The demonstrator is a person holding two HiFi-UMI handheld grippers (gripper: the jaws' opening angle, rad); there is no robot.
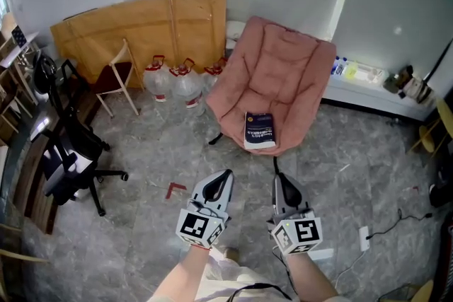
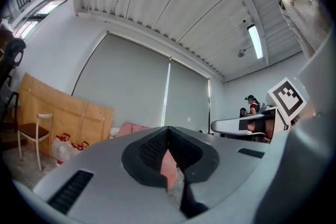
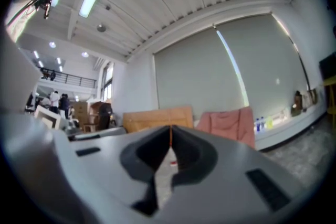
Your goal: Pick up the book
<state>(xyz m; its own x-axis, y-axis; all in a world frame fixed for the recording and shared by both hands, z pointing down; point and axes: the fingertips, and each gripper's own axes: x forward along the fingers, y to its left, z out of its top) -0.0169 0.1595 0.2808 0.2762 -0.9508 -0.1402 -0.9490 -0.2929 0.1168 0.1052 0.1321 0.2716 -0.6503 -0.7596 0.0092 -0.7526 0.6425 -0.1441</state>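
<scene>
A dark blue book (image 1: 260, 130) with small white writing is seen lying flat on the seat of the pink chair (image 1: 283, 60), close to the seat's front edge. Three big see-through bottles (image 1: 185, 83) with red handles are stood on the floor (image 1: 141, 159) by the chair's left side. What is in them cannot be told. The left gripper (image 1: 225, 174) and right gripper (image 1: 281, 180) are held well apart from the book, each closed tight on nothing.

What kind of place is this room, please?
Probably an office or studio, partly used for storage: a black office chair, flattened cardboard leaning on the wall, and a pink lounge chair.
</scene>
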